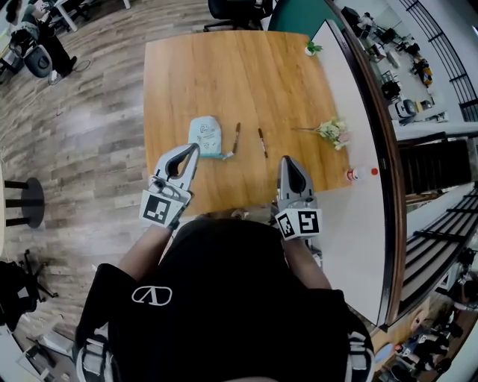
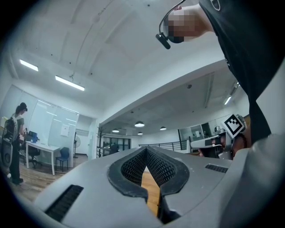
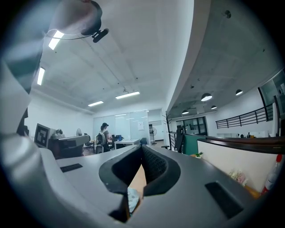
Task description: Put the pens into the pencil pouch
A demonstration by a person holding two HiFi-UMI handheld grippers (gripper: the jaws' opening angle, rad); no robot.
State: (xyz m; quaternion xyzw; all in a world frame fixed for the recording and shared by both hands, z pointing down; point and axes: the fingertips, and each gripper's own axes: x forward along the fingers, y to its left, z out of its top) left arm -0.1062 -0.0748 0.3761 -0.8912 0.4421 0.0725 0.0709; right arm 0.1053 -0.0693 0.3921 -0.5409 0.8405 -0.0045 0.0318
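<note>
While one pen (image 1: 236, 138) and a second pen (image 1: 262, 142) lie untouched on the surface (image 1: 224, 74) just right of the pencil pouch (image 1: 205, 136), the task looks barely begun. The left claw (image 1: 195, 149) and right claw (image 1: 287, 160) hang near them, both pinched together and empty. Next, I judge, one claw must spread and close on a pen; whether the pouch's mouth is open is too small to tell.

Table (image 1: 239, 74): wooden, straight in front of me.
Flowers (image 1: 332, 132): small bunch lying near the table's right edge.
Plant (image 1: 312, 48): tiny, green, by the far right corner.
Bottle (image 1: 352, 175): red-capped, upright on the white ledge (image 1: 358, 239) to my right.
Chair (image 1: 235, 11): black, beyond the far edge.
Stool (image 1: 26, 201): black, on the floor (image 1: 82, 149) to my left.
</note>
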